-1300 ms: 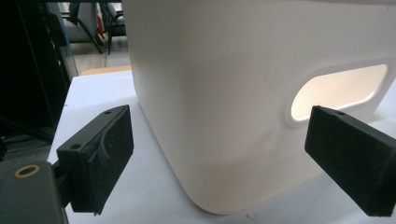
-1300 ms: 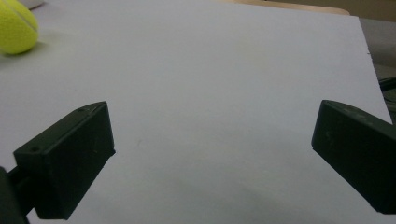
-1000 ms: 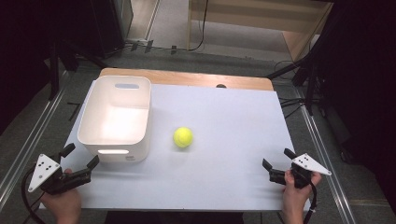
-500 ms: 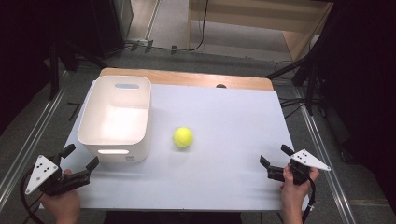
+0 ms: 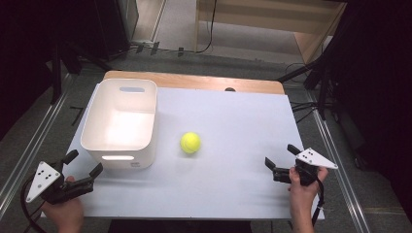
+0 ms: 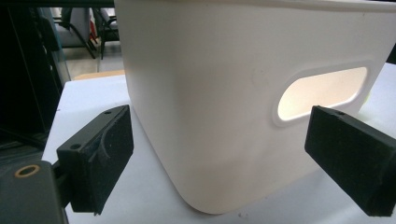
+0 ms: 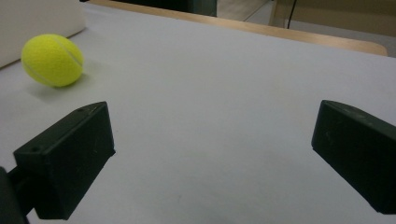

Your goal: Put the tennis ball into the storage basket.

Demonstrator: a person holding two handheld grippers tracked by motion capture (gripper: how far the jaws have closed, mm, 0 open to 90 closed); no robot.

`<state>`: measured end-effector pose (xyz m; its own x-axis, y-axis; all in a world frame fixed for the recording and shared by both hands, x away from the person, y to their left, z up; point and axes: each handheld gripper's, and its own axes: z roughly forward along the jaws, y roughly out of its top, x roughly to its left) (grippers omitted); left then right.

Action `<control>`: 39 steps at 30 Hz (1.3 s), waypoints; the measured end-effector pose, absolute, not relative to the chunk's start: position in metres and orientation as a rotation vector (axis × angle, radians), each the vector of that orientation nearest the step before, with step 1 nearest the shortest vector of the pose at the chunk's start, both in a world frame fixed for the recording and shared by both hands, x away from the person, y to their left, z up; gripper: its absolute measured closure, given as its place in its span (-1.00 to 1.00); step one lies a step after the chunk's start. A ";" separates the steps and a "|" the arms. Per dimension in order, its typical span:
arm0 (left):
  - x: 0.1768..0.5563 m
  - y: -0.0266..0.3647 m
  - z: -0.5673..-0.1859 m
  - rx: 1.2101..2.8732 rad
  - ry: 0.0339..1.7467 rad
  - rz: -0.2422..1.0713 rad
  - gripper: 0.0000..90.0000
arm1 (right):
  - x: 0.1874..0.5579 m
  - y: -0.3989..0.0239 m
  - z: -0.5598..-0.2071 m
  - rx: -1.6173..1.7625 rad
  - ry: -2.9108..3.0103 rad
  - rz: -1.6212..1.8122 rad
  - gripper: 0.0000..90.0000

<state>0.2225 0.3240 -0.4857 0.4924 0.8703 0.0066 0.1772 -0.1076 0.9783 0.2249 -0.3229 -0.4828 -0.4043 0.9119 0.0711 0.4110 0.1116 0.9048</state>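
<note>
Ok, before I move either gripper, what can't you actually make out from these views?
- White bin: inside floor washed out by glare, high view.
- Bin's far side: hidden by its near wall, left gripper view.
- Tennis ball: any print too small.
- Bin in right gripper view: cut off by the edge.

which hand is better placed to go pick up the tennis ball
Probably the right. Its tongs are open, with bare table between them and the ball. The left tongs are open too, but point at the bin's near corner.
</note>
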 end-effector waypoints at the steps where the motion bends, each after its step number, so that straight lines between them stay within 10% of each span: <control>1: 0.222 0.324 -0.486 1.596 0.924 0.760 -0.82 | 0.227 -0.321 -0.482 1.274 1.883 1.261 -1.00; 39: 0.221 0.327 -0.485 1.566 0.909 0.737 -0.82 | 0.280 -0.251 -0.447 1.114 2.098 1.264 -1.00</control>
